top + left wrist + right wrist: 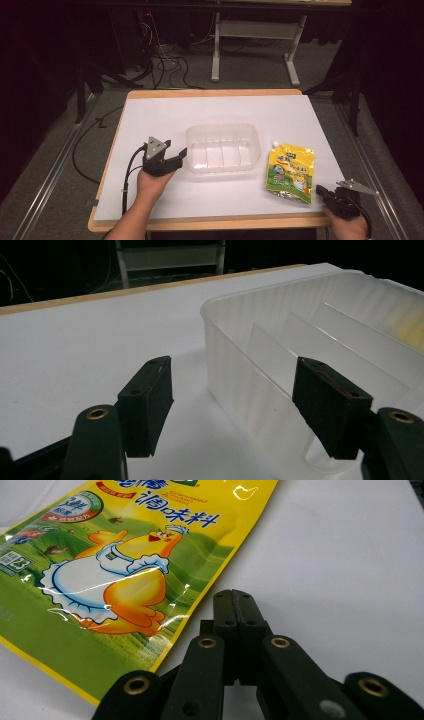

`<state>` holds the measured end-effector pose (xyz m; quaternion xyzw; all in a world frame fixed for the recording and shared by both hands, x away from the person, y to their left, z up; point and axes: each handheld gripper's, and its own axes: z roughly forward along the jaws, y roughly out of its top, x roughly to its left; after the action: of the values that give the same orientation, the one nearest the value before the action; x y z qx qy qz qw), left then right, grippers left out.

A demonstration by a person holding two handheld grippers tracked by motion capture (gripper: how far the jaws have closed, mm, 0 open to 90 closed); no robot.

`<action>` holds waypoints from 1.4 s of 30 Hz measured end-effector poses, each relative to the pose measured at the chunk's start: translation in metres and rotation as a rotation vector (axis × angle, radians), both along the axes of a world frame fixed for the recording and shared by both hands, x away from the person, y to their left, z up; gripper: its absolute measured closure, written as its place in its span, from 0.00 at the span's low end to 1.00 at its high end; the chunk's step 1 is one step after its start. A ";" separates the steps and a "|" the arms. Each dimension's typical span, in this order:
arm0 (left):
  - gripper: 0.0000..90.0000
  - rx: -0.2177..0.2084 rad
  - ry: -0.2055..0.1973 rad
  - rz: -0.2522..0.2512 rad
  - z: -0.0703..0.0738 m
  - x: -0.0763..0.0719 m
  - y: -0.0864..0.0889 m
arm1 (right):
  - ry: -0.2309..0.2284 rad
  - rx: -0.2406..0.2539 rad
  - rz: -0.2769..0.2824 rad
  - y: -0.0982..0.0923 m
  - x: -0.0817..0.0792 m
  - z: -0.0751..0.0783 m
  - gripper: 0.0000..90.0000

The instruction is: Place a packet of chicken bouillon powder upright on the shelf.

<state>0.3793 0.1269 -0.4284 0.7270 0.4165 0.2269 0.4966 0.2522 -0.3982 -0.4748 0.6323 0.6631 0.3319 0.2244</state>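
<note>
1. The tub (223, 148) sits mid-table; its walls block any low pass straight across the middle.
2. The left gripper (176, 156) stands with jaws wide apart astride the tub's near-left corner, one jaw outside the wall and one over the inside (235, 405).
3. Inside the tub, low ridges cross the floor; the top is open from above.
4. The pouch (290, 172) lies flat to the tub's right, with a strip of bare table (150, 112) between them.
5. The right gripper (321, 190), jaws pressed together, sits just beside the pouch's near-right corner (239, 607).
6. The table's far half is bare and wide open.
</note>
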 end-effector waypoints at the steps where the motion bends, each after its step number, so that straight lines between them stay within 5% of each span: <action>1: 0.36 -0.001 0.001 -0.001 0.000 0.000 0.000 | 0.000 0.009 -0.001 0.000 0.000 0.000 1.00; 11: 0.36 0.002 -0.005 -0.002 0.000 -0.004 0.002 | 0.002 0.053 0.022 0.003 0.006 -0.002 1.00; 13: 0.37 0.004 -0.007 -0.002 -0.001 -0.005 0.003 | 0.007 0.093 0.021 0.001 0.006 -0.003 1.00; 42: 0.37 0.010 0.011 -0.004 -0.002 -0.003 0.003 | 0.011 0.026 0.216 0.042 0.011 -0.001 1.00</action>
<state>0.3764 0.1296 -0.4307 0.7313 0.4168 0.2239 0.4912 0.2629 -0.3566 -0.4753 0.5618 0.7241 0.3595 0.1755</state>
